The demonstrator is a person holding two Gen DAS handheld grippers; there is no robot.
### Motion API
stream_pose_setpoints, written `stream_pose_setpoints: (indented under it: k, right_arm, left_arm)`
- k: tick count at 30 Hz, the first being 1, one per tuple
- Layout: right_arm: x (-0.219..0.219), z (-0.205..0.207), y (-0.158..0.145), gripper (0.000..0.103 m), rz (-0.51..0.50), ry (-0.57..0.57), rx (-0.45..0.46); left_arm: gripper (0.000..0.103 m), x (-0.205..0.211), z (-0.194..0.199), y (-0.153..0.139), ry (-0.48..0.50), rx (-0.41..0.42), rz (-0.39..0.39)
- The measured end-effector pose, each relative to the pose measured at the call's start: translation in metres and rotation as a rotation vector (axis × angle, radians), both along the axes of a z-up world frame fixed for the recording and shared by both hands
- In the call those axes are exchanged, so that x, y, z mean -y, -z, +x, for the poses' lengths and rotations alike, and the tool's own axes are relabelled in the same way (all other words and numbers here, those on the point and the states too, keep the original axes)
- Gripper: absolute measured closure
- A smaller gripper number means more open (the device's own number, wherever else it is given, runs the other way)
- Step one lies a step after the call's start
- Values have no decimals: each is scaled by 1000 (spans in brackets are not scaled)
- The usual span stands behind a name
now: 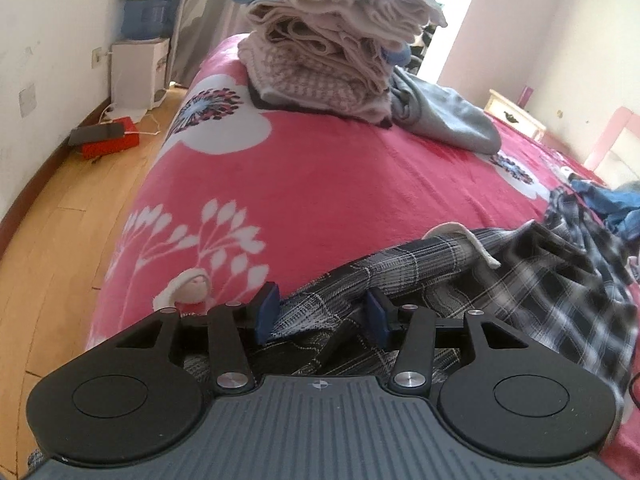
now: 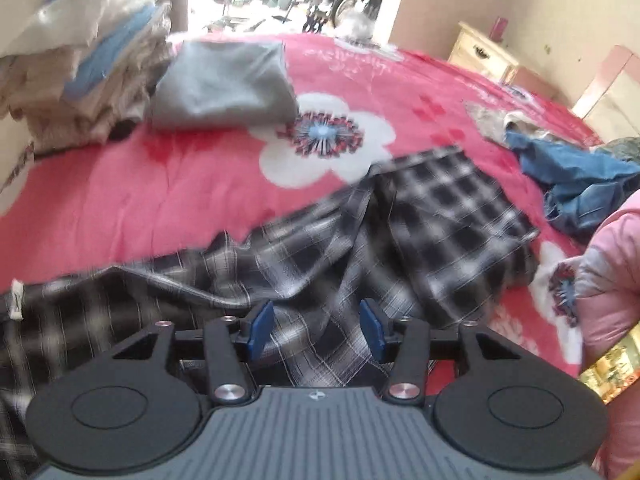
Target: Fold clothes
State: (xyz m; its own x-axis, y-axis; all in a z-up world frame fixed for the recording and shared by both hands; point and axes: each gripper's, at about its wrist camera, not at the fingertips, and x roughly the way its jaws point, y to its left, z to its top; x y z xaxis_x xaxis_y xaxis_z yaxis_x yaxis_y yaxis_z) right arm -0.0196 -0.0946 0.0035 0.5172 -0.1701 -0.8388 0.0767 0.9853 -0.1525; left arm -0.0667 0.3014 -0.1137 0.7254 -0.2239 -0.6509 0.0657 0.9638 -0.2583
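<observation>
We hover both claws, left gripper and right gripper, half open, gripping nothing, over the plaid garment, the folded stack far beyond it.

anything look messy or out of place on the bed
The plaid garment lies crumpled and bunched near the bed's edge, not flat. A blue garment sits in a loose heap at the right. The tall folded stack leans unevenly, layers overhanging.

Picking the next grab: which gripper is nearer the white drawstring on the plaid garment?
Left. The left gripper sits just below the white drawstring; from the right gripper a white tip shows only far left.
</observation>
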Motion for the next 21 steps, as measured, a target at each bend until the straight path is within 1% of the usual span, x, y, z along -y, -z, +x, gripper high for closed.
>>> stream_pose_setpoints:
  k: [1, 4, 5, 8, 9, 10, 11, 13, 15, 17, 18, 20, 21]
  right_arm:
    - [8, 5, 7, 52, 6, 11, -20]
    - [49, 18, 12, 52, 3, 78, 16]
    - [69, 26, 10, 52, -2, 92, 43]
    - [142, 71, 7, 48, -15, 56, 111]
    - [166, 85, 6, 41, -19, 44, 134]
    - [192, 108, 12, 35, 10, 5, 107]
    - [217, 133, 19, 32, 45, -43, 68]
    - [260, 177, 36, 31, 44, -98, 51]
    - [294, 214, 57, 31, 73, -109, 57]
    - [322, 249, 76, 31, 180, -111, 43]
    - [330, 259, 84, 31, 213, -112, 51]
    - [346, 284, 102, 31, 263, -139, 49]
    - [352, 292, 108, 31, 267, -142, 52]
  left_arm:
    - [51, 1, 1, 0, -7, -4, 11]
    - [46, 9, 3, -2, -35, -20, 60]
    - [45, 11, 3, -3, -44, -25, 76]
    - [43, 19, 5, -4, -78, -47, 117]
    - [43, 21, 4, -5, -87, -55, 131]
    - [41, 21, 3, -5, -95, -64, 150]
    - [40, 24, 5, -6, -104, -75, 170]
    - [34, 29, 10, -8, -123, -101, 209]
    - [32, 34, 16, -9, -138, -131, 243]
    - [32, 39, 23, -13, -148, -172, 267]
    - [32, 40, 26, -15, -154, -197, 275]
    - [31, 43, 34, -18, -160, -243, 293]
    - [29, 45, 38, -20, -156, -269, 313]
